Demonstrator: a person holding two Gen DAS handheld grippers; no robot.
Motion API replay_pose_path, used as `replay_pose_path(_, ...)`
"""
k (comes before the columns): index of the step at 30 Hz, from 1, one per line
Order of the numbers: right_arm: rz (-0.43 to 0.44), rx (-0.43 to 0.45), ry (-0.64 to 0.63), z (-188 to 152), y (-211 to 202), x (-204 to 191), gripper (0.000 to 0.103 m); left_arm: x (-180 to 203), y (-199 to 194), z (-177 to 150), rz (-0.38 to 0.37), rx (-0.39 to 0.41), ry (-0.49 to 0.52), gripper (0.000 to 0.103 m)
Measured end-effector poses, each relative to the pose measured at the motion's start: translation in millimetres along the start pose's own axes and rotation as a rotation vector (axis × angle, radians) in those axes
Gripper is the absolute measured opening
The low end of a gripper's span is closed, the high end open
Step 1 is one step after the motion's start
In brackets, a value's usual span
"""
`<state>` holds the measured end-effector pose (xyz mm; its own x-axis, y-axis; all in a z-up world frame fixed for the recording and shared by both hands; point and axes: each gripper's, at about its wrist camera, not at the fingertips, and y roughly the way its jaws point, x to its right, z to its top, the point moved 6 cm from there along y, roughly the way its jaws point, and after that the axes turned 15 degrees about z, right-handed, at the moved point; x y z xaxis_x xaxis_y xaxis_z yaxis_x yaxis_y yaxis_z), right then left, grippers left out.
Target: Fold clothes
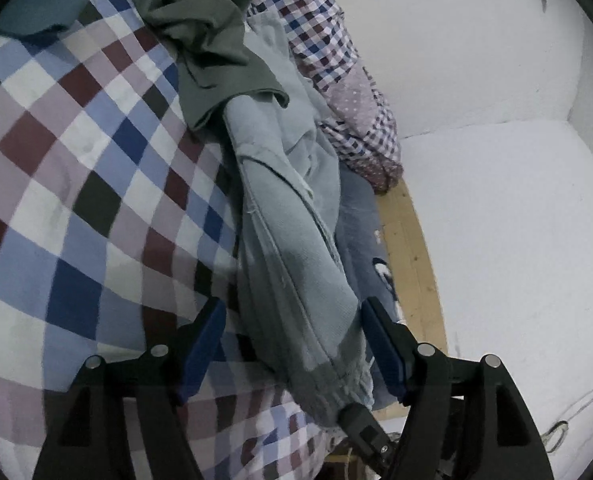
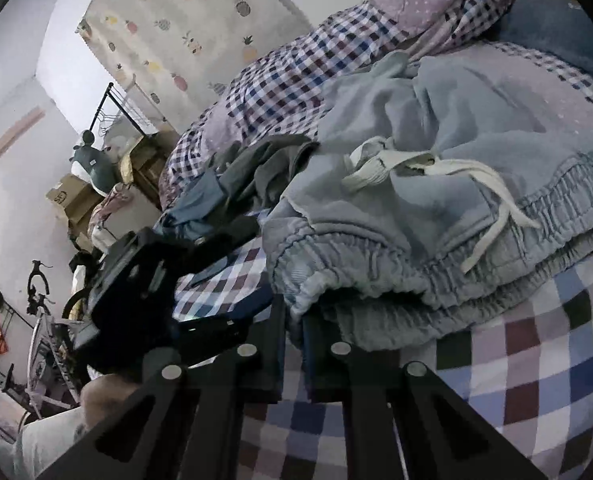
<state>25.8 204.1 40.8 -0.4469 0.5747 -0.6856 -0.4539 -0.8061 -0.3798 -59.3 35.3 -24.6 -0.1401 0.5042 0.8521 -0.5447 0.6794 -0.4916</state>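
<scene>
Left wrist view, and the pale blue sweatpants [image 1: 292, 216] run straight away from the camera, a long bunched leg lying up the middle of the frame from its ribbed cuff [image 1: 336, 392] at the near end towards the heap of clothes further up the bed [image 1: 76, 152]. The left tongs [image 1: 292, 344] stand wide, one blue pad either side of that leg just above the cuff, and from here the pads look clear of the cloth, so it is straddled, not gripped. The leg's long axis lines up almost dead on with the way these tongs point. Over to the right wrist view: the other end of the sweatpants [image 2: 436, 168] lies right in front, elastic waistband [image 2: 376, 276] bunched across the frame, white drawstring [image 2: 456, 184] trailing over it. The right tongs [image 2: 294, 332] are closed tight, and the waistband's near edge disappears right between the tips, so it looks pinched there, though the contact itself is dark and hard to read. The left gripper body [image 2: 144, 280] shows off to the left in this view, down by the far end of the garment. So each hand has its own end: right at the waist, left at the cuff. I'd say the next move turns on the left tongs closing across that leg, so the pants can be pulled out straight.
</scene>
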Motion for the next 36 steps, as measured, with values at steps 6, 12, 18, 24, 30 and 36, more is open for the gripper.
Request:
replay_pose_path(6,0.037,-0.037,-0.02,-9.2,1.5,-8.8,0.006,15.9,-1.4,-0.8,-0.065,-0.003,0.022,0.053)
replay_pose_path(12,-0.188,-0.107,-0.245,-21.6,12.8,-22.5,0.018,26.8,-13.2,7.1,0.024,0.067,0.096,0.027)
replay_pose_path(18,-0.462,-0.041,-0.605,-30.0,11.0,-53.3,0.065,36.3,-19.3,7.9,-0.008,0.074,0.135,0.025)
replay_pose_path(24,-0.665,-0.047,-1.022,-46.0,36.2,-75.6,0.076,43.2,-24.2,8.6,-0.061,0.054,0.176,0.018)
replay_pose_path(30,-0.746,-0.104,-1.087,-36.3,68.4,-51.6,0.075,47.3,-15.1,9.6,-0.055,0.023,0.217,0.017)
replay_pose_path(36,-0.752,-0.158,-1.042,-26.9,80.4,-31.8,0.044,27.0,-20.2,24.3,0.019,0.075,0.152,0.029)
